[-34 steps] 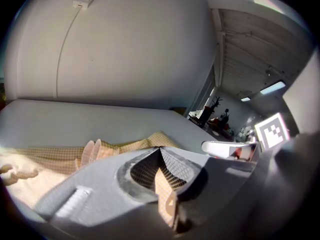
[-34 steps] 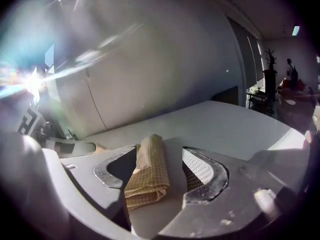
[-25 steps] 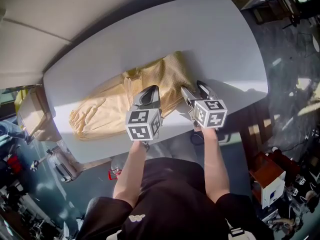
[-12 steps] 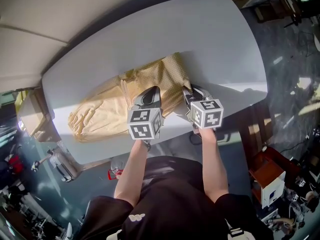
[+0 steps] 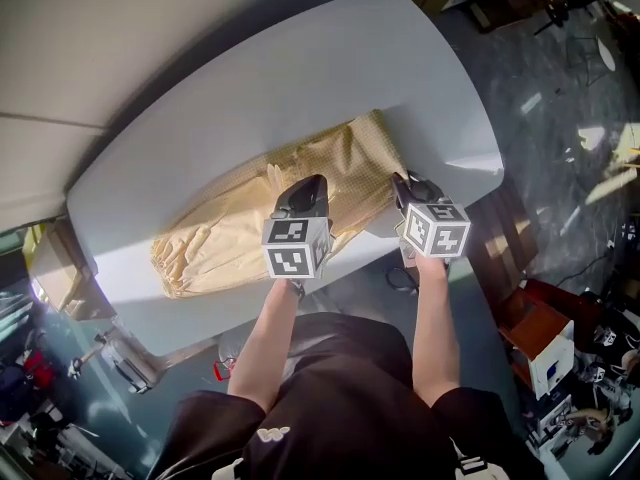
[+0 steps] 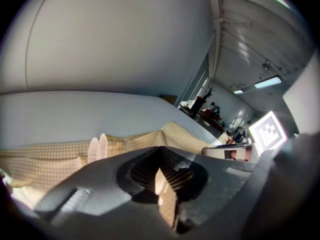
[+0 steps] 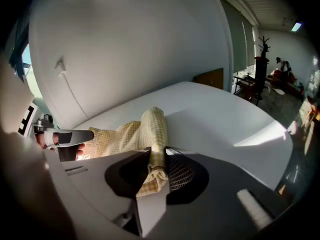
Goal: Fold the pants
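Observation:
Yellow checked pants point(image 5: 235, 230) lie lengthwise on the grey table point(image 5: 300, 78), bunched at the left end. My left gripper point(image 5: 303, 190) sits over the middle of their near edge. In the left gripper view its jaws meet at the tips point(image 6: 160, 151), shut on a fold of the pants point(image 6: 50, 154). My right gripper point(image 5: 408, 183) is at the pants' right end near the table's front edge. Its jaws point(image 7: 156, 156) are closing, and a raised ridge of the pants point(image 7: 152, 129) is pinched between them.
The table's front edge point(image 5: 370, 258) runs just below both grippers, with the person's arms and lap under it. A white wall point(image 5: 100, 28) stands behind the table. A cardboard box point(image 5: 45, 268) sits on the floor at left, red and white clutter point(image 5: 540, 338) at right.
The right gripper, open beside the pants' right end a second ago, has closed on the cloth. Both grippers have shifted a little rightward, and the pants' right end now lies nearer the table's right end.

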